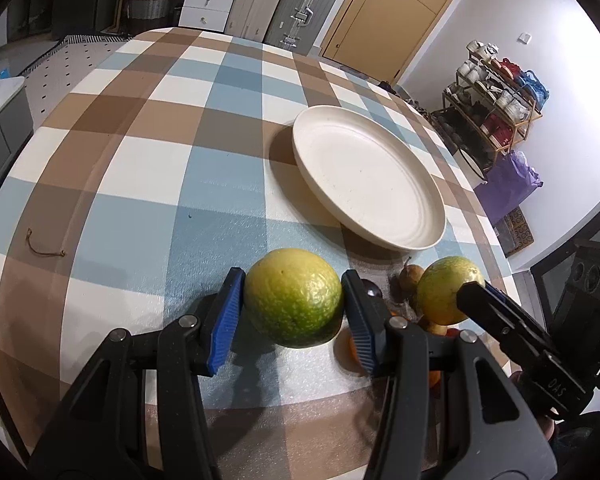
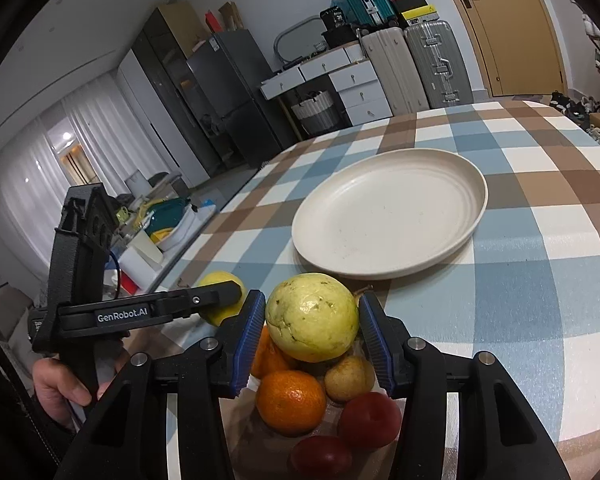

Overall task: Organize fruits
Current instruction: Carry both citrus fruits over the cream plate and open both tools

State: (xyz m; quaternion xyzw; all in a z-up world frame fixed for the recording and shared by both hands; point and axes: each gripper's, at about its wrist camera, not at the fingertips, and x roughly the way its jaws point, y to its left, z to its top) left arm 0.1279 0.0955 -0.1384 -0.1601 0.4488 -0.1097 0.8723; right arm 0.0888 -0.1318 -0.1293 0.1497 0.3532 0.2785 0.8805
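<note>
My left gripper [image 1: 293, 300] is shut on a green-yellow citrus fruit [image 1: 293, 298] and holds it just above the checked tablecloth. My right gripper [image 2: 312, 318] is shut on a pale yellow-green guava [image 2: 312, 316], held above a pile of fruit: oranges [image 2: 291, 402], a small pear [image 2: 349, 378] and red plums [image 2: 369, 420]. In the left wrist view the right gripper's finger [image 1: 500, 312] shows against the guava [image 1: 444, 290]. In the right wrist view the left gripper's finger [image 2: 172, 306] crosses the citrus [image 2: 220, 298]. A cream plate [image 1: 420, 240] [image 2: 328, 266] lies empty beyond both.
The round table's checked cloth [image 1: 160, 140] stretches left and beyond the plate. A bit of string [image 1: 44, 248] lies at the left. Suitcases [image 1: 300, 8], drawers, a door and a shoe rack [image 1: 496, 120] stand past the table edge.
</note>
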